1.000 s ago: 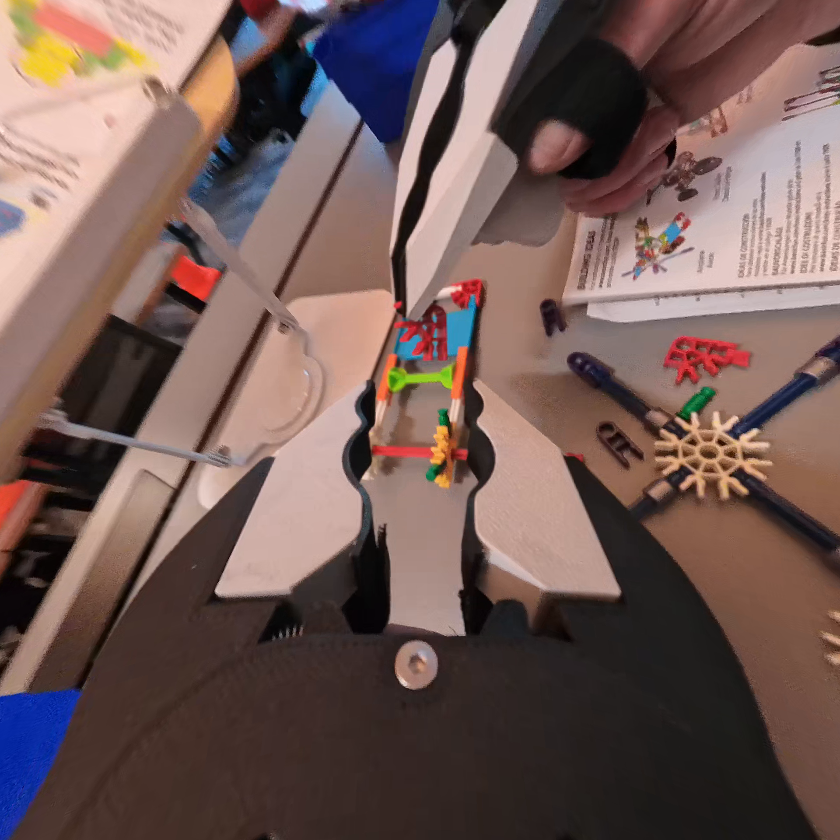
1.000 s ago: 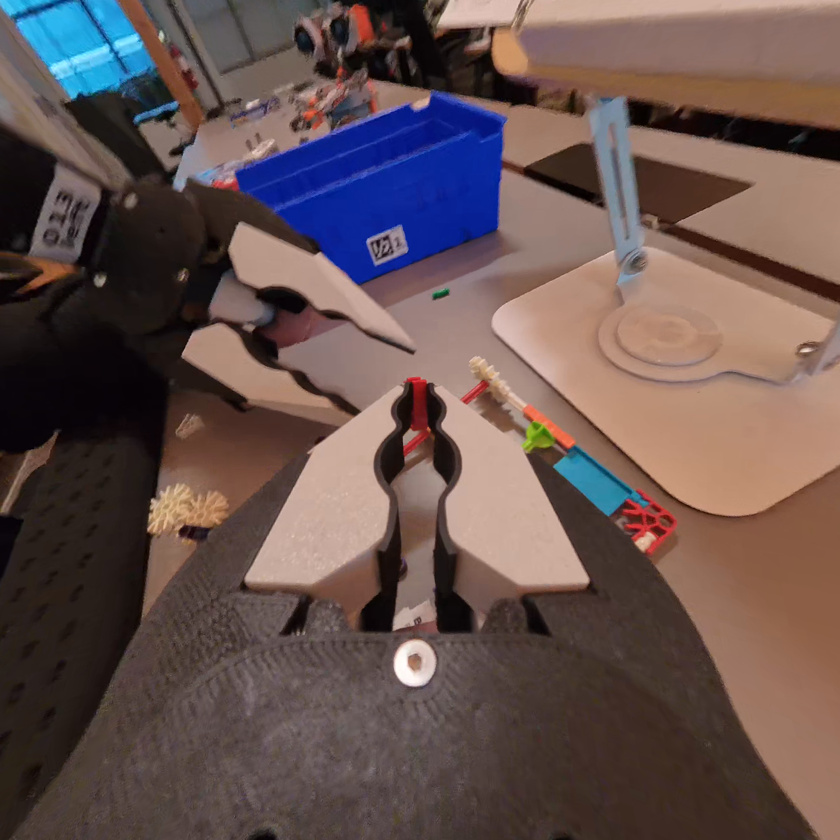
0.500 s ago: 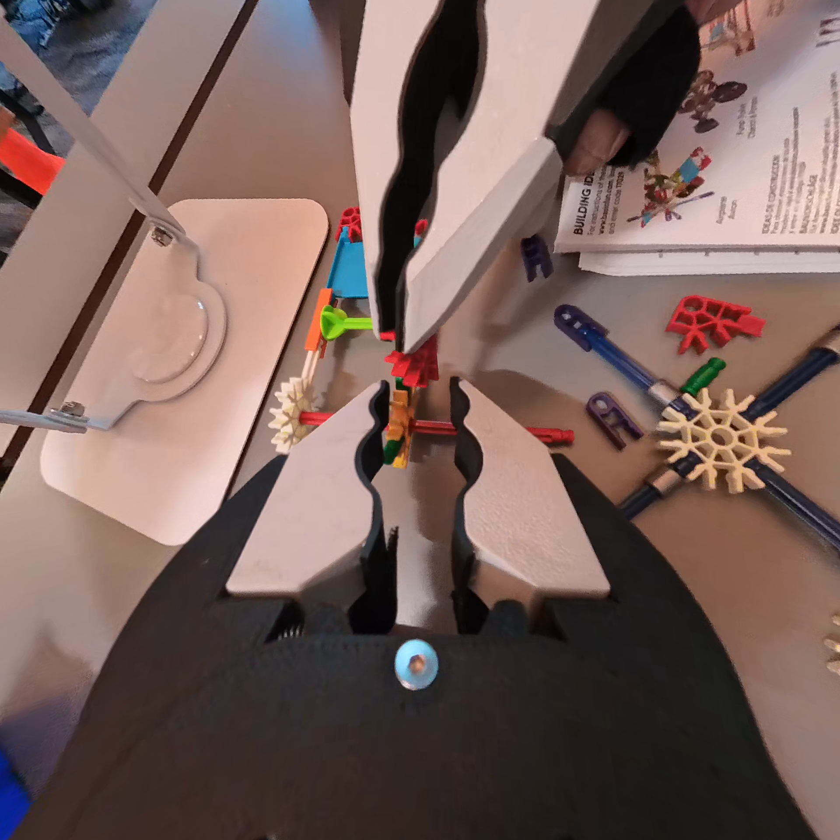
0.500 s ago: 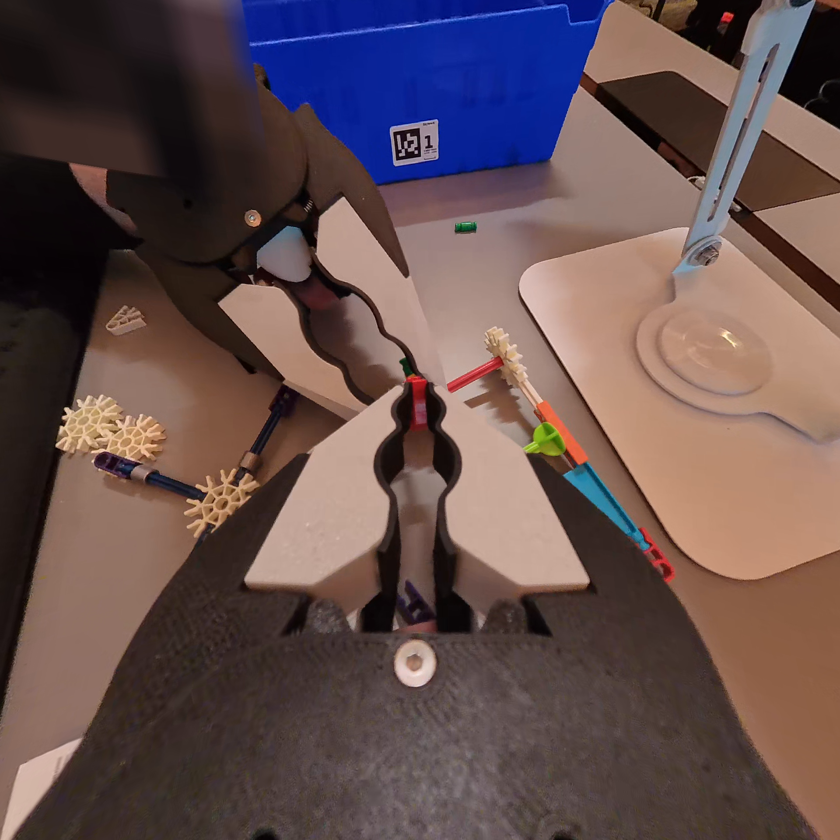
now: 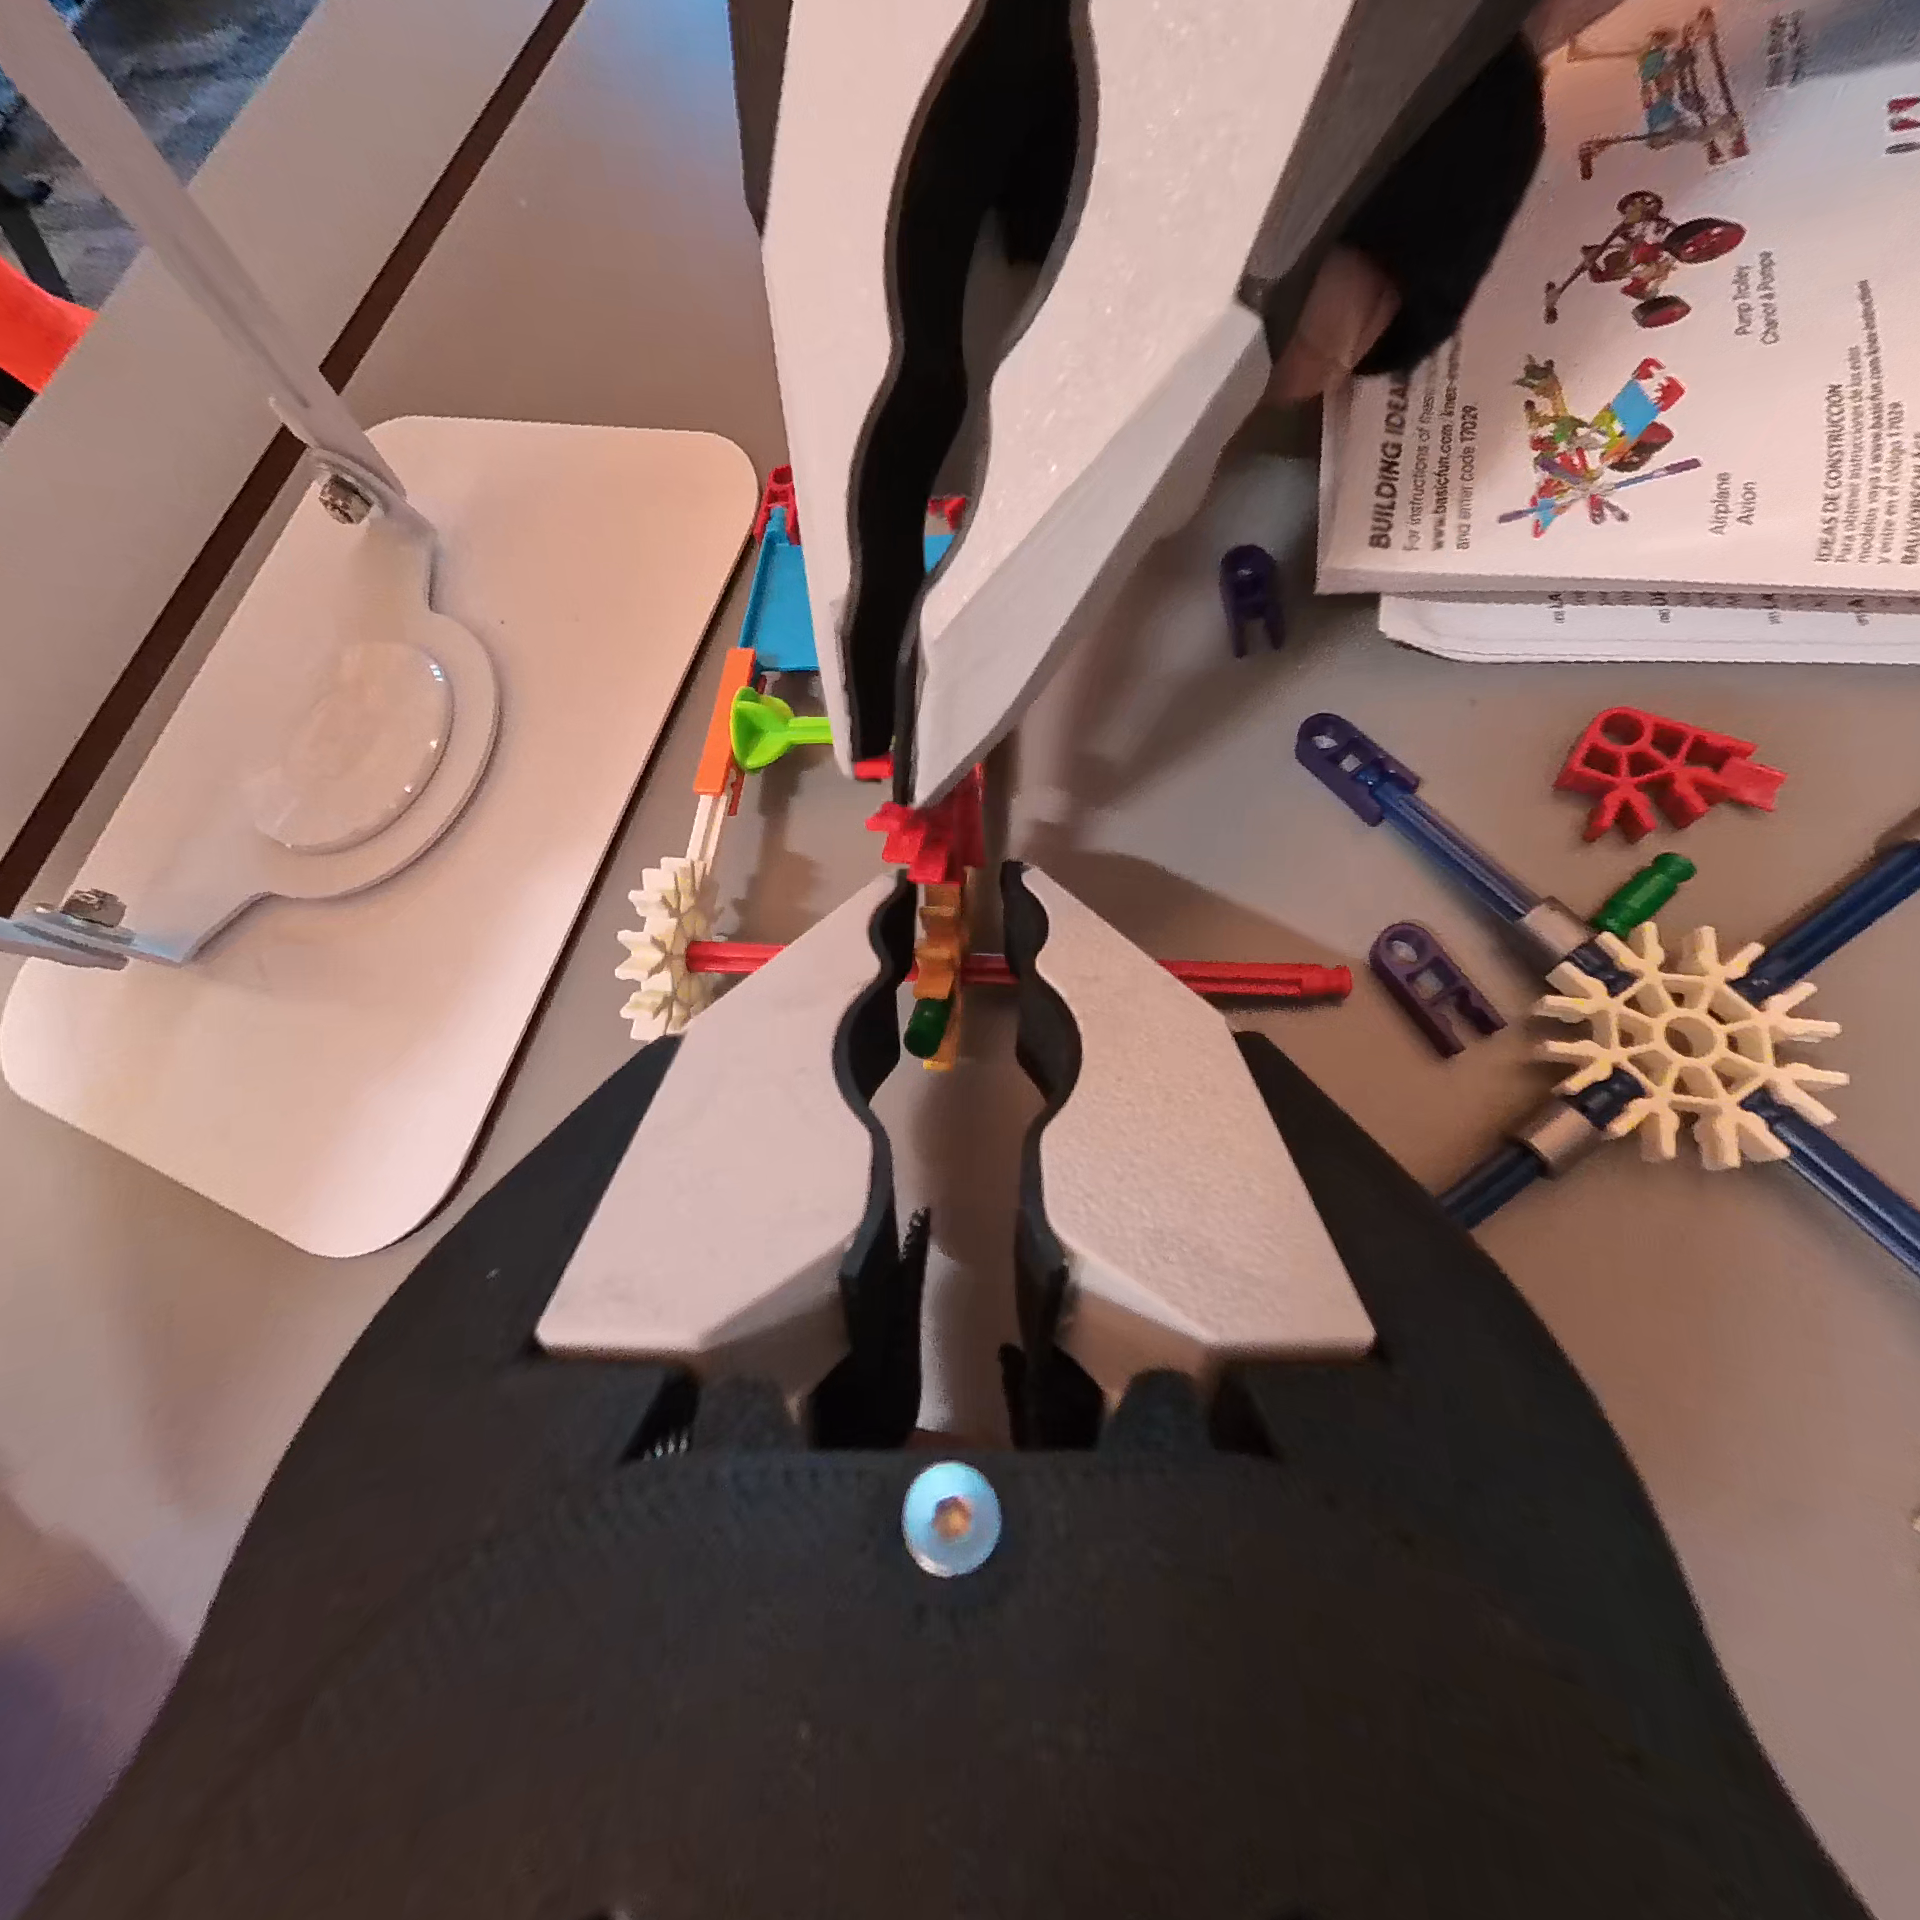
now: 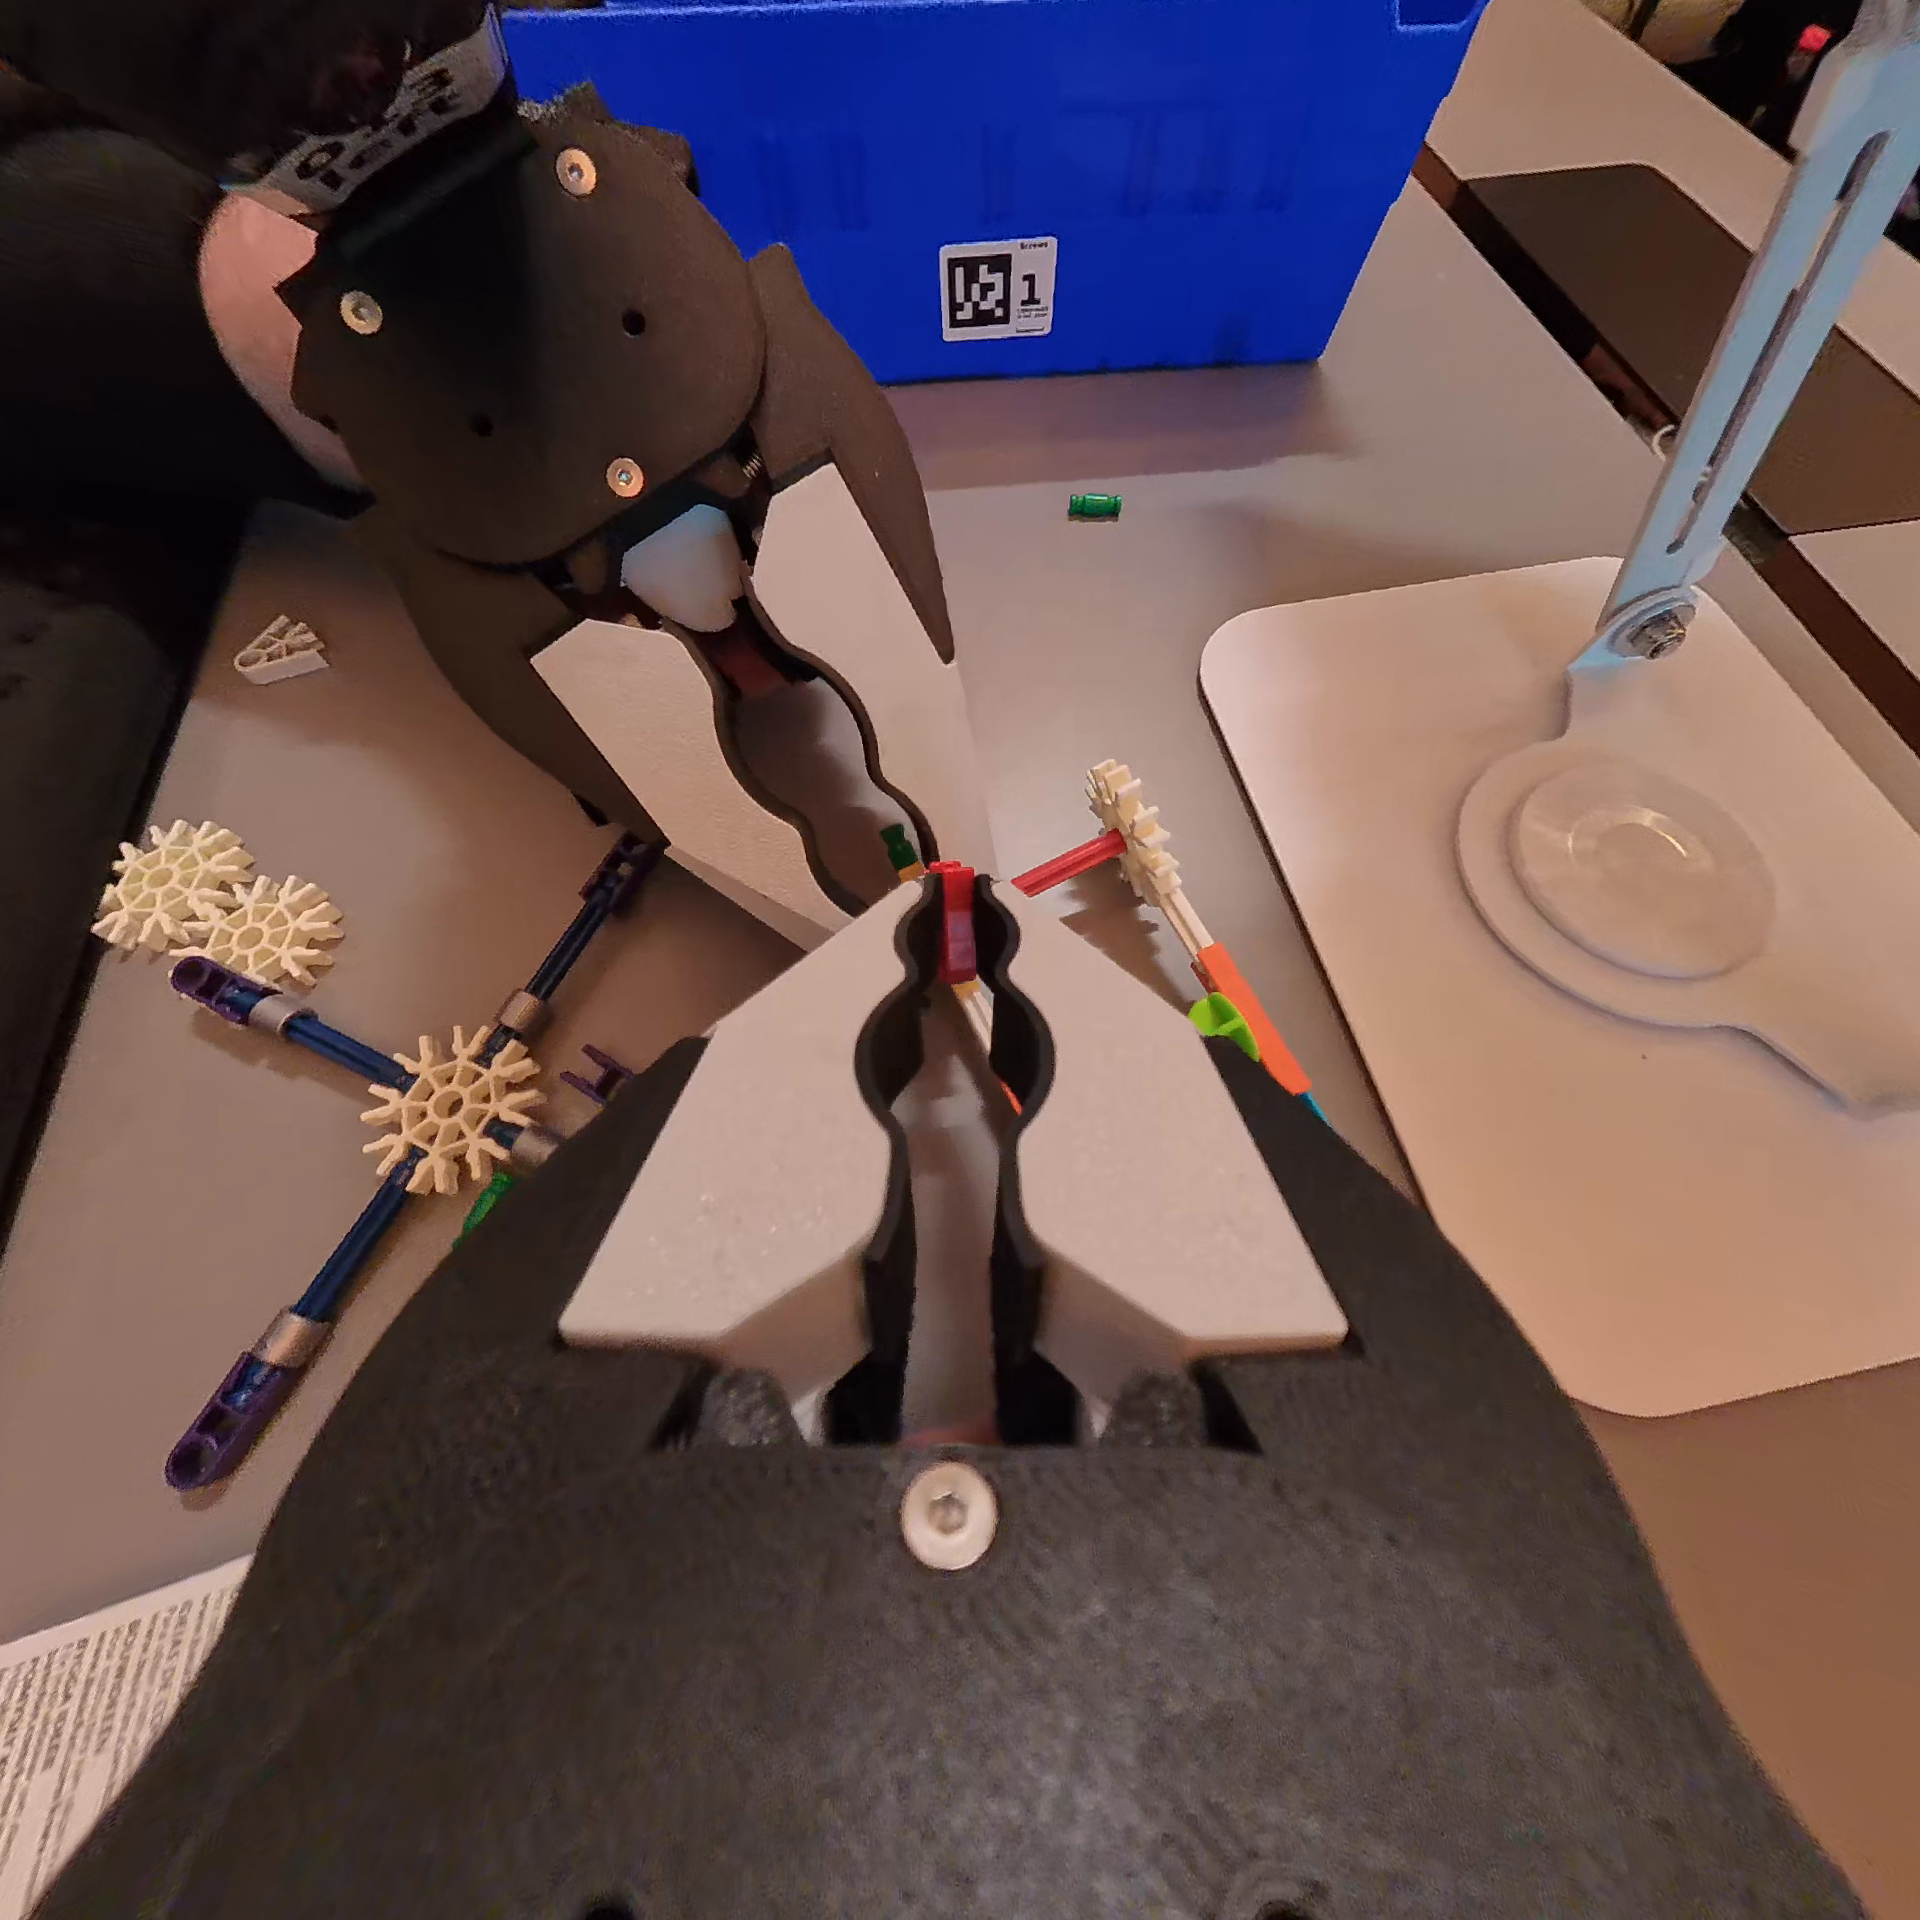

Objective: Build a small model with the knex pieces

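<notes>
A small construction-toy model lies on the table, with a blue panel [image 5: 779, 603], a green connector [image 5: 764, 727], a cream gear [image 5: 670, 961] and a red rod [image 5: 1247, 977]. My left gripper [image 5: 951, 883] is open a little. Its fingers closely flank the model's upright orange-yellow connector [image 5: 935, 951] on the red rod, with a gap on the right side. My right gripper [image 6: 951, 894] is shut on a red connector [image 6: 954, 930]. It comes down from above in the left wrist view [image 5: 888, 764] and holds the red piece against the model, just beyond the left fingertips. The left gripper also shows in the right wrist view [image 6: 914, 868].
A white stand base [image 5: 312, 831] lies left of the model. A blue bin [image 6: 1039, 156] stands behind. An instruction booklet [image 5: 1662, 468], a cream snowflake on blue rods [image 5: 1683, 1044], a loose red connector [image 5: 1662, 769] and purple connectors [image 5: 1429, 987] lie on the right. A small green piece [image 6: 1094, 506] is near the bin.
Both grippers have come closer to the model and closer together. The left jaws have narrowed around the orange-yellow connector. The right gripper has kept hold of the red connector.
</notes>
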Available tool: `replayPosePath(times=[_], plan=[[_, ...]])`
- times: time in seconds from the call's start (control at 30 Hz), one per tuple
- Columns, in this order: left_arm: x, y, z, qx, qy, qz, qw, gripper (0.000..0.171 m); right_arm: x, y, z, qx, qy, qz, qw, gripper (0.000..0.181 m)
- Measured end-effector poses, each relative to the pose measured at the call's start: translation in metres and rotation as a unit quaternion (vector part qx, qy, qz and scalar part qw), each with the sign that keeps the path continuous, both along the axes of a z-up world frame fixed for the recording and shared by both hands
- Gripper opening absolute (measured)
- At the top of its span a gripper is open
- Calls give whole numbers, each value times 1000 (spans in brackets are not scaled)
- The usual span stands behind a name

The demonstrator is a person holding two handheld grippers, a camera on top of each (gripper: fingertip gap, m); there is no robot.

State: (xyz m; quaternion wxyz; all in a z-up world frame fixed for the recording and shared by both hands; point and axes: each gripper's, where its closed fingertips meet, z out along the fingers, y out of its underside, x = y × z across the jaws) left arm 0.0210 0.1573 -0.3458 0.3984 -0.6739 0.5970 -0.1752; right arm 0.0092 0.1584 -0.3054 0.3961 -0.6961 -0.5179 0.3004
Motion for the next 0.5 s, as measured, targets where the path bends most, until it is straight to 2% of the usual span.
replayPosePath(times=[0.33, 0.5], plan=[[5, 0, -2, 1, -3, 0, 1000, 15, 5, 2, -6, 1, -5, 9, 1000, 3], [6, 4, -1, -1, -11, 9, 1000, 11, 5, 3, -6, 3, 3, 8, 1000, 3]])
